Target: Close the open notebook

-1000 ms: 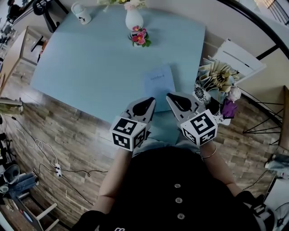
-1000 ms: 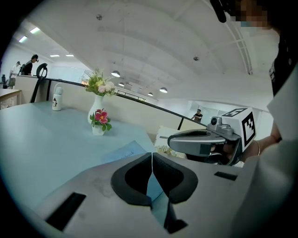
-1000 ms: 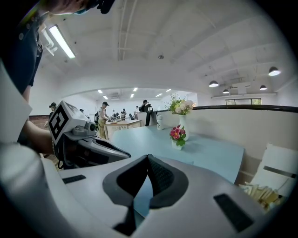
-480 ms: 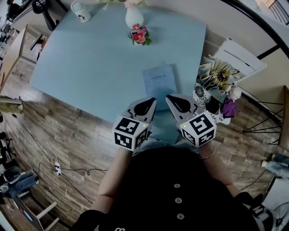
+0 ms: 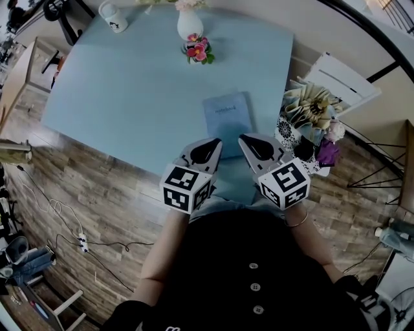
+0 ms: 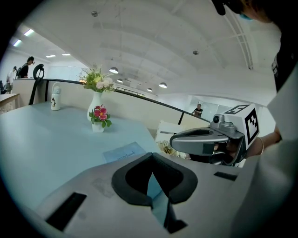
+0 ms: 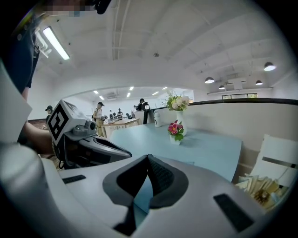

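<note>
The blue notebook (image 5: 226,115) lies shut and flat on the light blue table (image 5: 129,90), near its front right corner; its cover also shows in the left gripper view (image 6: 125,152). My left gripper (image 5: 216,141) hovers at the table's front edge, just short of the notebook, shut with nothing between its pads (image 6: 151,156). My right gripper (image 5: 242,138) is level with it to the right, a small gap between the two, and is also shut and empty (image 7: 148,157). Each gripper shows side-on in the other's view.
A white vase of flowers (image 5: 189,26) and a small pot of pink flowers (image 5: 199,50) stand at the table's far side, a mug (image 5: 114,18) at its far left corner. Paper flowers (image 5: 314,110) and a white chair (image 5: 336,77) stand right of the table. Cables (image 5: 71,220) lie on the floor.
</note>
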A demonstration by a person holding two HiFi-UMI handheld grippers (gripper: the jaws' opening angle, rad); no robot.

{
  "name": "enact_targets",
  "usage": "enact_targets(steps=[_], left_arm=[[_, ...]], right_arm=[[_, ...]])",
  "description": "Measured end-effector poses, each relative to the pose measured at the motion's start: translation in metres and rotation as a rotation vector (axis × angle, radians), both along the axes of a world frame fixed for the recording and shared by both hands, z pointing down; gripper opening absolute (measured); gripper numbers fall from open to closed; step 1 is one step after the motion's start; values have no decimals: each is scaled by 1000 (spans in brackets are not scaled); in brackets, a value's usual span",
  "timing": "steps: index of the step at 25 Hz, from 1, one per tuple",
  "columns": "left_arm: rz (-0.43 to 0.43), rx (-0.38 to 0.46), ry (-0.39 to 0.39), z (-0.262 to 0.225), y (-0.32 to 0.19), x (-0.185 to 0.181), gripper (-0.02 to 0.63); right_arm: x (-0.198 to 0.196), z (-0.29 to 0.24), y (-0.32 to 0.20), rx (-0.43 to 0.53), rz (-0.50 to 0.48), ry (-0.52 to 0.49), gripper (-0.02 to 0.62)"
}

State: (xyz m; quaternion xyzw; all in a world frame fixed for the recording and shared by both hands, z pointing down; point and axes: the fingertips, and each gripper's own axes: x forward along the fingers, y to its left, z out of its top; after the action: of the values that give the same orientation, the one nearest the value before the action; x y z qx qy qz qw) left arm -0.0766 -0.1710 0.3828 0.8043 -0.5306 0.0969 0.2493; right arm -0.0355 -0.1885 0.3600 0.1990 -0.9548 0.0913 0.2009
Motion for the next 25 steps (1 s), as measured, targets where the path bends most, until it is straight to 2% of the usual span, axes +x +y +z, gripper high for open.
enact_targets(steps=[8, 14, 25], left_arm=[[8, -2, -6, 0, 0, 2, 14], [-2, 4, 34, -2, -1, 3, 14], [6, 0, 43, -1, 2, 6, 14]], right_arm=[[-3, -1, 3, -3, -8, -2, 5], [-2, 1, 5, -16, -13, -8, 5], [-2, 0, 6, 7, -16, -6, 5]])
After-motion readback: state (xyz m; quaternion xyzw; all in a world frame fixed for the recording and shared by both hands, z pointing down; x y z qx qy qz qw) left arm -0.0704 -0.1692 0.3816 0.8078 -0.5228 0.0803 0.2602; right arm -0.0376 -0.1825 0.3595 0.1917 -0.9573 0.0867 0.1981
